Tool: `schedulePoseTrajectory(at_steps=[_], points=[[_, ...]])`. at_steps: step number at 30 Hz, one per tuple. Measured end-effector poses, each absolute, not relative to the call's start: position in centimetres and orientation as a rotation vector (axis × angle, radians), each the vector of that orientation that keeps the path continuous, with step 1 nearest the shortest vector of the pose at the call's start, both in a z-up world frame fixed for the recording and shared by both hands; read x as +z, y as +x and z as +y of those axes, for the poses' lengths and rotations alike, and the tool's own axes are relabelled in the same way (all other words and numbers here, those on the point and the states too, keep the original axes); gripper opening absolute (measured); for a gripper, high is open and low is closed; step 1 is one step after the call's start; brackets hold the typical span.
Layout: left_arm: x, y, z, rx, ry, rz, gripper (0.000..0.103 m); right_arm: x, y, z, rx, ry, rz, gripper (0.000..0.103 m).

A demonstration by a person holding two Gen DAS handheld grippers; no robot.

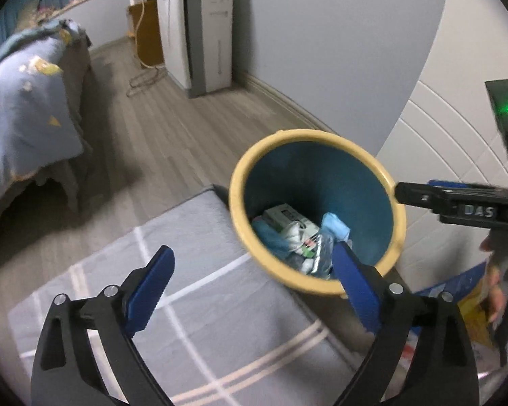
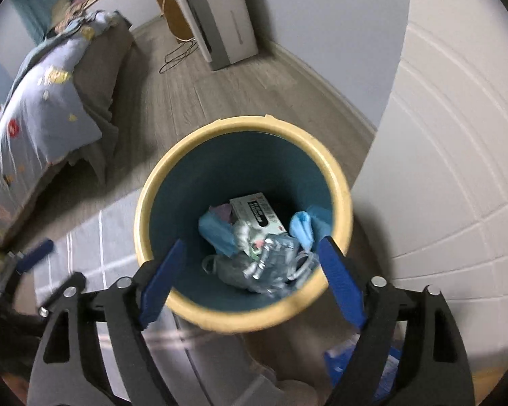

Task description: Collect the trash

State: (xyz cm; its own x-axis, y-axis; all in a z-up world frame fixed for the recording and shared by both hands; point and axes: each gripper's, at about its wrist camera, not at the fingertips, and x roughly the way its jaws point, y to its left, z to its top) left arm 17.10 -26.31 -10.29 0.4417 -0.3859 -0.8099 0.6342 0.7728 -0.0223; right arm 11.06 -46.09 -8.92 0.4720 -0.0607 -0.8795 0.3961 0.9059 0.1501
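Right wrist: both jaws wide, empty, above bin.

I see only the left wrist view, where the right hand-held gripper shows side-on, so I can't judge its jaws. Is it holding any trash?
Observer: No. In the right wrist view the right hand-held gripper stands open with nothing between its fingers.
Operator: Where does it point?
Observer: Down into the bin. The bin's mouth fills the space between and beyond the two fingers.
Operator: My own finger covers part of the bin's contents. What lies on top?
Observer: Crumpled clear plastic lies on the near side, in front of a white box with a black label.
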Motion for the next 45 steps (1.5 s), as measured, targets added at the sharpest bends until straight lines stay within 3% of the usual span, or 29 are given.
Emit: schedulePoseTrajectory(at_steps=[4,13,45], points=[[-7.6,15.8,-25.0,-0.601,0.366,0.867,0.096,-6.2,7.6,-44.6,-0.293,0.368,1.02,0.098],[-2.1,11.2,-20.6,-0.56,0.3,0.816,0.098,-3.8,2.5,-39.7,-0.288,0.217,1.024,0.098],[-4.8,10.9,-19.1,-0.537,0.325,0.915,0.098,-3.9,2.4,-38.8,-0.277,0.19,1.002,0.098]])
